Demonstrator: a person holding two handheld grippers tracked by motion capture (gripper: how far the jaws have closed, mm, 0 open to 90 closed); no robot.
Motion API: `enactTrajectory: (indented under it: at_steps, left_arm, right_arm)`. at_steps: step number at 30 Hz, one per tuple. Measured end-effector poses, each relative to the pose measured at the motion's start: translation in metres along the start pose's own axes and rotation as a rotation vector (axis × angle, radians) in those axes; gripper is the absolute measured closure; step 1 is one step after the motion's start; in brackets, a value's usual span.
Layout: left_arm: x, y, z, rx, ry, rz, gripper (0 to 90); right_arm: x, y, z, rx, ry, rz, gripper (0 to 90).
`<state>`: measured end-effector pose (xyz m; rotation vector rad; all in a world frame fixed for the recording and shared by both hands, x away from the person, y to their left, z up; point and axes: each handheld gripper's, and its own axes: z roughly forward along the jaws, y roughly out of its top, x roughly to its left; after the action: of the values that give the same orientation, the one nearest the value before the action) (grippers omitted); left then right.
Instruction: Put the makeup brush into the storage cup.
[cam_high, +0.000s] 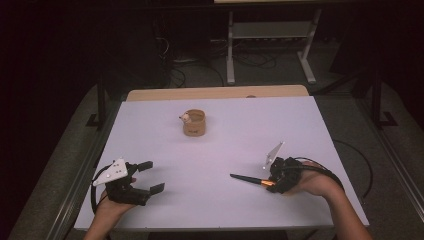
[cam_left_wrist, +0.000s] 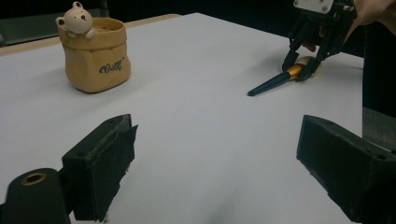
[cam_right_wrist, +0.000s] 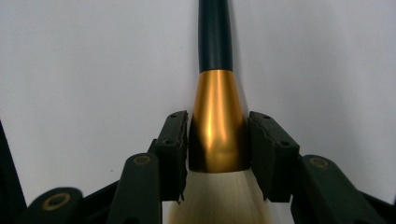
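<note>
We see our right claw (cam_right_wrist: 217, 140) clamped on the gold metal collar of a dark-handled, pale-bristled makeup brush (cam_right_wrist: 215, 93), handle pointing away from it over the white table (cam_high: 220, 150), our left claw (cam_left_wrist: 215, 158) spread apart, tan bear-trimmed pot (cam_left_wrist: 95, 56) well beyond it.

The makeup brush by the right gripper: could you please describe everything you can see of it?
The makeup brush has a slim dark handle, a shiny gold ferrule and pale cream bristles. It lies low on the white table, handle pointing toward the person's left. The right gripper has its jaws shut on the ferrule, just ahead of the bristles. Nothing else touches it.
</note>
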<state>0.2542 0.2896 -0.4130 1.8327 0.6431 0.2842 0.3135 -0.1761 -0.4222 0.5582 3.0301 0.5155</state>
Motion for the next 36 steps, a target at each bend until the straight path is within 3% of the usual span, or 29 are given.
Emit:
enactTrajectory:
  at_steps: [15,24,36]
  left_arm:
    - [0.0,0.0,0.0,0.003,0.002,0.003,12.3]
    - [-0.001,0.0,0.001,0.007,-0.002,0.004,12.3]
    - [-0.001,0.0,0.001,0.008,-0.003,0.005,12.3]
  right_arm:
    - [0.002,-0.001,0.0,0.0,-0.011,-0.021,60.8]
    - [0.003,0.0,0.0,-0.002,-0.031,-0.059,61.4]
    - [0.01,0.004,-0.01,-0.062,-0.048,-0.095,61.6]
